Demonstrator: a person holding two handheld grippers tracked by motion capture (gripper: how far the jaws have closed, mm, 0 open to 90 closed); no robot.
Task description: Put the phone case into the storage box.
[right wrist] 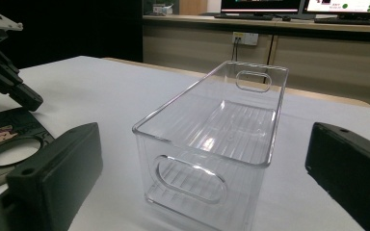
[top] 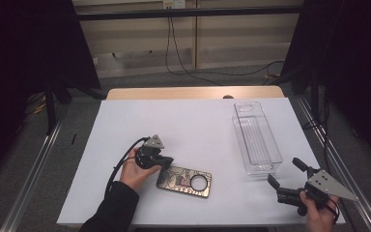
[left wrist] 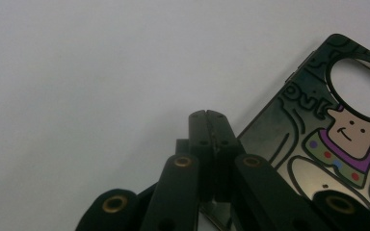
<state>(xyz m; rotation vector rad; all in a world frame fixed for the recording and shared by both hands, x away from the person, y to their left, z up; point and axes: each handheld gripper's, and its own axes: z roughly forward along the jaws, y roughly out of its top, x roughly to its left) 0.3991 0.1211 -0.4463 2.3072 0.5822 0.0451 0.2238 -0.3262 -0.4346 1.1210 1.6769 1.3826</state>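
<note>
The phone case [top: 184,181] lies flat on the white surface [top: 125,121], left of the clear bin [top: 256,137]. The left tool [top: 165,163], pressed together and empty, is set at the case's near edge; a grip is judged next, needing spread jaws. The right tool [top: 285,174] is held spread. Counted: one case, one bin, two tools.

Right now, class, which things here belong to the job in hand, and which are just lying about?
In the job:
- phone case, under the shut left tongs
- clear bin, in front of the open right tongs

Lying about:
- cables on the floor behind the table
- monitors on the far desk
</note>
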